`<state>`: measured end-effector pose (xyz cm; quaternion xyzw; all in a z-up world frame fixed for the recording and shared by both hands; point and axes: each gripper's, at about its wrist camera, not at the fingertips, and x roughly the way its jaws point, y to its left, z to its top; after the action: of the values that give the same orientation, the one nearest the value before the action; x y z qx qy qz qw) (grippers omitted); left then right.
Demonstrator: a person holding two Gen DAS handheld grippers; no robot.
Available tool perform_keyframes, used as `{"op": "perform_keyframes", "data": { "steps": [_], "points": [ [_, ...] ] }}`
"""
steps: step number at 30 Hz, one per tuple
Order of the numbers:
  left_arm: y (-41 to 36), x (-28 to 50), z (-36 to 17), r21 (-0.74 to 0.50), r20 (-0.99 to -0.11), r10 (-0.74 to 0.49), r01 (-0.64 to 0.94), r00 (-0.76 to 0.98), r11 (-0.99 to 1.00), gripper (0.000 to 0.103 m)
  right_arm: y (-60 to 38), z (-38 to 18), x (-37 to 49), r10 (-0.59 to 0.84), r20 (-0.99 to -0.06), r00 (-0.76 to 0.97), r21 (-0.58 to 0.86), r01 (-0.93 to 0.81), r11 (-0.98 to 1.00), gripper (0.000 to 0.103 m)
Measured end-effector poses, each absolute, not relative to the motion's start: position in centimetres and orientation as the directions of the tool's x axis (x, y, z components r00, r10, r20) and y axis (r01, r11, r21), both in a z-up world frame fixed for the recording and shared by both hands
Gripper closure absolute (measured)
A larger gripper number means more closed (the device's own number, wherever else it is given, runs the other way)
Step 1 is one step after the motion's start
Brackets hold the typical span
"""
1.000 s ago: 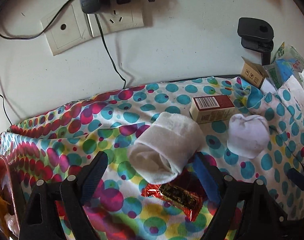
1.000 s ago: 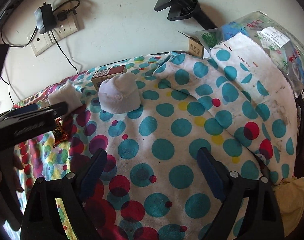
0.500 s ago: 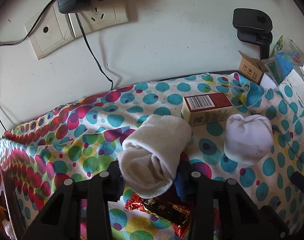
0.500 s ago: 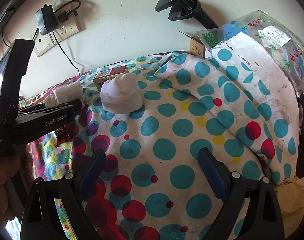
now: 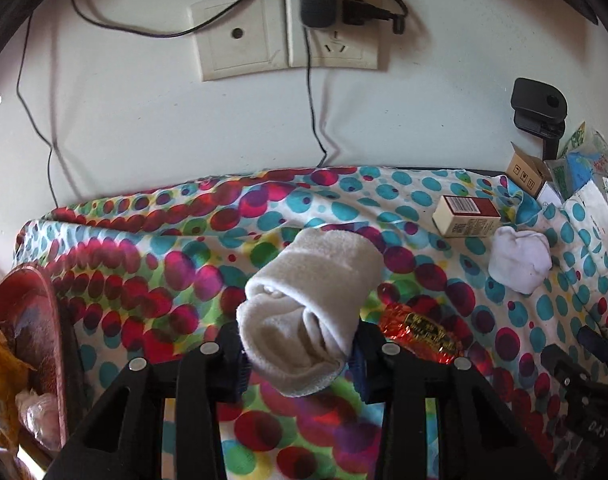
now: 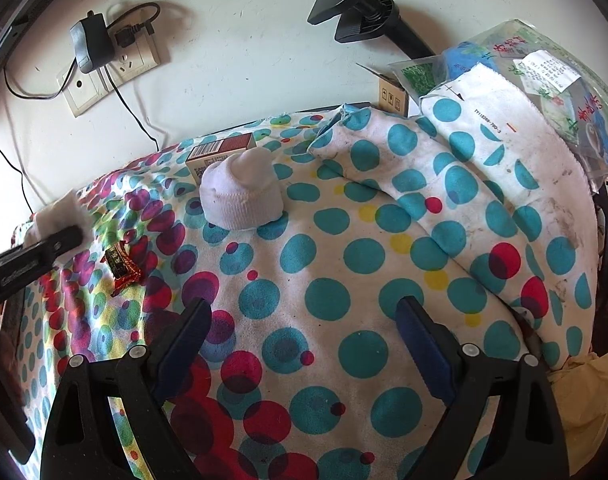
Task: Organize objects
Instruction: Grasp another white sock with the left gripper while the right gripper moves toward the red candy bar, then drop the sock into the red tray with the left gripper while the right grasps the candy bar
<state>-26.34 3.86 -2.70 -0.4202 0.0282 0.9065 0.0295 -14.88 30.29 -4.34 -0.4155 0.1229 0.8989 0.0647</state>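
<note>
Left gripper (image 5: 299,354) clamped on the near end of a rolled cream sock (image 5: 310,304), held above the dotted cloth (image 5: 151,280) (most of the roll overhangs forward). Likely faults: roll unwinding or slipping; snagging the red candy wrapper (image 5: 422,332) just beside. Right gripper (image 6: 304,344) spread, empty, over the cloth.

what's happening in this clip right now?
A person is tidying small items on a polka-dot cloth with two handheld grippers. The left gripper has its jaws shut on a rolled cream sock, which looks raised off the cloth. The right gripper is open over bare cloth, holding nothing. A white sock ball, a small red box and a red snack wrapper lie on the cloth.
</note>
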Motion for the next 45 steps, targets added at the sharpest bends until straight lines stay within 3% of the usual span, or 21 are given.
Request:
{"op": "perform_keyframes", "data": {
  "steps": [3,6,8,11,17,20,31,39,45],
  "points": [
    [1.6,-24.0,-2.0,0.0,-0.757,0.029,-0.043,-0.653,-0.999,0.064,29.1,-3.8,-14.5,-0.02,-0.739,-0.674,0.154,-0.14,-0.978,0.015],
    [0.3,-21.2,-1.4,0.01,-0.743,0.026,-0.049,-0.669,-0.999,0.064,25.8,-3.0,-14.2,-0.009,-0.716,-0.698,0.034,-0.022,-0.999,0.018],
    [-0.3,-19.3,-1.2,0.014,-0.735,0.026,-0.054,-0.677,-0.998,0.064,23.3,-2.5,-14.3,-0.046,-0.698,-0.714,-0.017,0.081,-0.997,0.036],
    [-1.7,-16.8,-1.0,-0.019,-0.733,0.049,-0.053,-0.679,-0.998,0.064,20.0,-2.2,-15.8,-0.062,-0.719,-0.692,-0.068,0.159,-0.985,0.045],
    [-3.1,-13.1,-0.9,-0.007,-0.722,0.047,-0.062,-0.69,-0.998,0.064,17.3,-3.3,-19.4,-0.072,-0.764,-0.641,-0.047,0.166,-0.985,0.048],
    [-3.6,-12.1,-1.1,-0.016,-0.722,0.053,-0.06,-0.69,-0.998,0.064,16.8,-4.2,-20.0,-0.062,-0.789,-0.611,-0.054,0.17,-0.984,0.059],
    [-5.2,-11.4,-1.8,-0.063,-0.723,0.068,-0.032,-0.688,-0.998,0.064,16.1,-4.7,-20.8,-0.043,-0.779,-0.625,-0.077,0.163,-0.984,0.08],
    [-8.3,-10.5,0.4,-0.042,-0.697,0.008,0.03,-0.717,-0.999,0.064,16.6,-4.8,-20.9,-0.036,-0.78,-0.625,-0.069,0.144,-0.987,0.08],
    [-14.3,-9.6,2.4,0.015,-0.679,-0.142,0.18,-0.72,-0.984,0.064,17.4,-4.9,-21.1,-0.049,-0.782,-0.621,-0.034,0.121,-0.992,0.081]
  ]
}}
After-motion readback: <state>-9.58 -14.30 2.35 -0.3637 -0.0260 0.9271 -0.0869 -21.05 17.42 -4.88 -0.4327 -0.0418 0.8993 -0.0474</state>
